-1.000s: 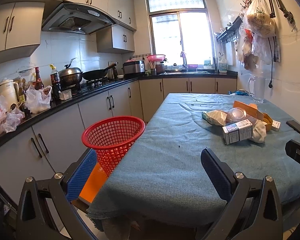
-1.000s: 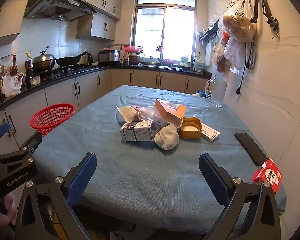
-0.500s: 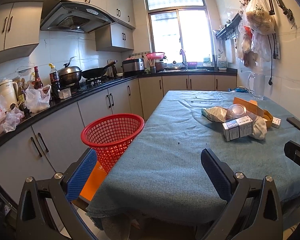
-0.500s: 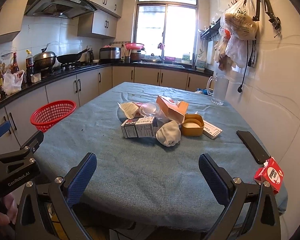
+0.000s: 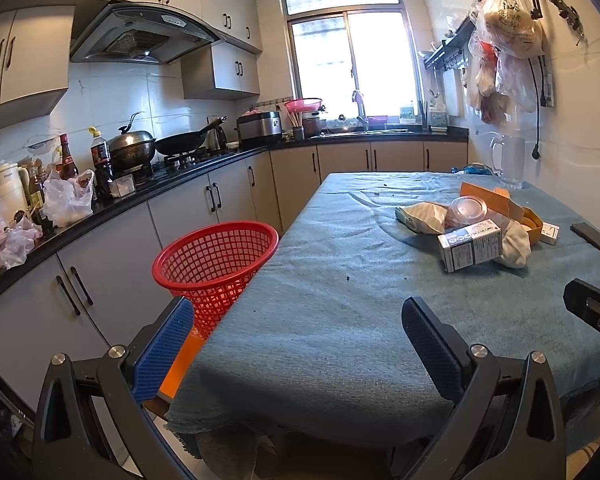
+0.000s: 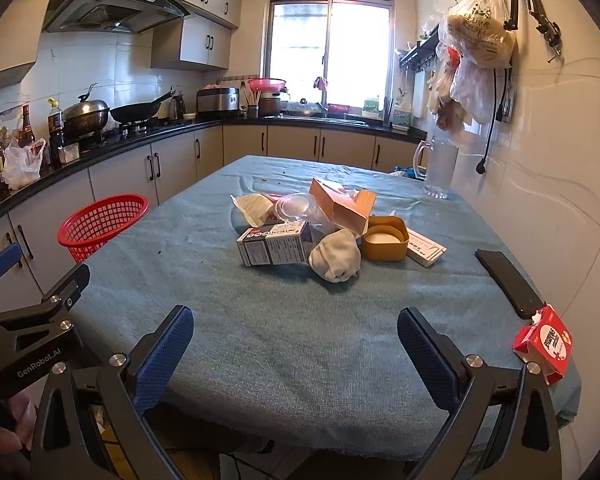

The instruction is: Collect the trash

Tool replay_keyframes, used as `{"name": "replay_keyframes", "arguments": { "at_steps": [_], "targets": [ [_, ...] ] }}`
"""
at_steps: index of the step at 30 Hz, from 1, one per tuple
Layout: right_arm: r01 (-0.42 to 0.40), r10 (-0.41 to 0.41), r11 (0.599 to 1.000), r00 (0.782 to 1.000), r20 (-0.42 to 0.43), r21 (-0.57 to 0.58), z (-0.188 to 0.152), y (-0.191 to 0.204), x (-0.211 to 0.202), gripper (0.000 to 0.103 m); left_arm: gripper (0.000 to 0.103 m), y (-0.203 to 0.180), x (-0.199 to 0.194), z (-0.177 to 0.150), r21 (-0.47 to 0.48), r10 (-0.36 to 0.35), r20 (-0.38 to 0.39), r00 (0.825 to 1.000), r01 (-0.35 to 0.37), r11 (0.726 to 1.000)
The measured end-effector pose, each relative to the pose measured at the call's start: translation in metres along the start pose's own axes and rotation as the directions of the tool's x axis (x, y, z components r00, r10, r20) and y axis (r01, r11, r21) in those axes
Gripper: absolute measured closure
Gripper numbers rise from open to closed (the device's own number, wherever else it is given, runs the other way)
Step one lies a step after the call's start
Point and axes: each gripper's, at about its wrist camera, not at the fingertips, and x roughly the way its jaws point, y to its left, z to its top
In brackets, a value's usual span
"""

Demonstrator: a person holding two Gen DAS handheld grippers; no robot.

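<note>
A heap of trash lies mid-table on the blue-green cloth (image 6: 300, 320): a white printed carton (image 6: 274, 246) (image 5: 470, 245), a crumpled white wad (image 6: 336, 260), an orange cardboard box (image 6: 342, 208), a tan tub (image 6: 384, 238), a clear plastic lid (image 6: 296, 206) and a flat white packet (image 6: 426, 248). A red mesh basket (image 5: 216, 258) (image 6: 102, 222) stands off the table's left edge. My left gripper (image 5: 298, 346) is open over the near left corner, empty. My right gripper (image 6: 296, 354) is open above the near edge, well short of the heap.
A black phone (image 6: 508, 284) and a red-and-white carton (image 6: 546, 342) lie along the table's right edge by the wall. A clear jug (image 6: 438, 174) stands at the far right. Counters with pots and bags (image 5: 66, 200) run along the left. Plastic bags (image 6: 476, 40) hang above right.
Both views have shifted only slightly; the heap sits marginally lower and nearer in the right wrist view. Both grippers stayed open and nothing on the table moved.
</note>
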Motion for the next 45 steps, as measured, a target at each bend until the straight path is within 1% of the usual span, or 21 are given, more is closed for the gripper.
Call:
{"name": "replay_keyframes", "arguments": {
  "at_steps": [3,6,11,13,15,17,18,21,22,24,25,27,30,33,35,36,37,39,41,44,45],
  "targets": [
    [-0.018,0.018,1.000,1.000,-0.011,0.004,-0.001,-0.004,0.002,0.000,0.000,-0.002,0.003,0.001,0.009,-0.013,-0.008,1.000,0.013,1.000],
    [-0.051,0.052,0.998,0.998,-0.025,0.042,0.001,-0.020,0.006,0.005,0.000,-0.005,0.009,0.009,0.026,-0.056,-0.021,0.998,0.056,0.998],
    [-0.079,0.088,0.990,0.994,-0.072,0.115,0.005,-0.054,0.019,0.025,0.000,-0.009,0.038,0.033,0.026,-0.210,-0.115,0.971,0.214,0.976],
    [-0.087,0.098,0.988,0.992,-0.084,0.129,0.008,-0.064,0.024,0.029,0.000,-0.013,0.052,0.041,0.016,-0.269,-0.152,0.951,0.274,0.962],
    [-0.105,0.120,0.983,0.989,-0.091,0.147,0.010,-0.074,0.031,0.029,0.003,-0.019,0.067,0.049,0.013,-0.324,-0.183,0.928,0.332,0.943],
    [-0.131,0.150,0.976,0.984,-0.100,0.173,0.014,-0.081,0.039,0.029,0.012,-0.029,0.082,0.052,0.015,-0.376,-0.220,0.900,0.389,0.921],
    [-0.138,0.158,0.974,0.982,-0.103,0.180,0.016,-0.084,0.043,0.029,0.021,-0.033,0.089,0.055,0.013,-0.396,-0.235,0.888,0.410,0.912],
    [-0.144,0.170,0.967,0.979,-0.110,0.211,0.020,-0.093,0.053,0.029,0.023,-0.048,0.113,0.059,0.008,-0.487,-0.296,0.822,0.512,0.859],
    [-0.147,0.175,0.964,0.978,-0.110,0.221,0.020,-0.095,0.054,0.029,0.023,-0.054,0.119,0.060,0.013,-0.507,-0.305,0.806,0.536,0.844],
    [-0.146,0.178,0.958,0.978,-0.111,0.248,0.019,-0.101,0.059,0.029,0.023,-0.068,0.130,0.061,0.034,-0.554,-0.334,0.763,0.597,0.802],
    [-0.144,0.179,0.955,0.977,-0.116,0.259,0.018,-0.104,0.062,0.029,0.023,-0.075,0.133,0.061,0.048,-0.565,-0.343,0.750,0.615,0.787],
    [-0.144,0.184,0.953,0.974,-0.131,0.268,0.015,-0.106,0.068,0.029,0.023,-0.085,0.140,0.062,0.083,-0.574,-0.355,0.738,0.637,0.767],
    [-0.150,0.198,0.947,0.969,-0.150,0.283,0.013,-0.108,0.076,0.029,0.022,-0.099,0.150,0.065,0.119,-0.579,-0.363,0.730,0.652,0.748],
    [-0.152,0.204,0.945,0.967,-0.155,0.290,0.015,-0.110,0.082,0.029,0.018,-0.110,0.161,0.070,0.138,-0.575,-0.373,0.728,0.657,0.741],
    [-0.151,0.203,0.945,0.966,-0.158,0.291,0.015,-0.111,0.084,0.029,0.015,-0.120,0.172,0.071,0.156,-0.572,-0.399,0.716,0.668,0.728],
    [-0.153,0.205,0.945,0.966,-0.159,0.290,0.016,-0.110,0.086,0.029,0.015,-0.123,0.176,0.071,0.164,-0.572,-0.411,0.710,0.675,0.720],
    [-0.156,0.208,0.945,0.965,-0.161,0.288,0.016,-0.110,0.087,0.029,0.015,-0.128,0.181,0.072,0.175,-0.575,-0.427,0.698,0.688,0.704],
    [-0.154,0.207,0.946,0.964,-0.165,0.287,0.016,-0.111,0.089,0.029,0.015,-0.136,0.188,0.074,0.197,-0.573,-0.441,0.690,0.698,0.688],
    [-0.157,0.212,0.944,0.963,-0.168,0.291,0.016,-0.112,0.091,0.029,0.015,-0.144,0.193,0.076,0.194,-0.600,-0.465,0.651,0.736,0.649],
    [-0.153,0.210,0.942,0.963,-0.170,0.300,0.016,-0.116,0.095,0.029,0.015,-0.153,0.194,0.076,0.204,-0.603,-0.471,0.643,0.745,0.635],
    [-0.151,0.209,0.941,0.963,-0.170,0.304,0.017,-0.117,0.095,0.029,0.015,-0.154,0.191,0.075,0.195,-0.619,-0.473,0.627,0.760,0.620]
  ]
}}
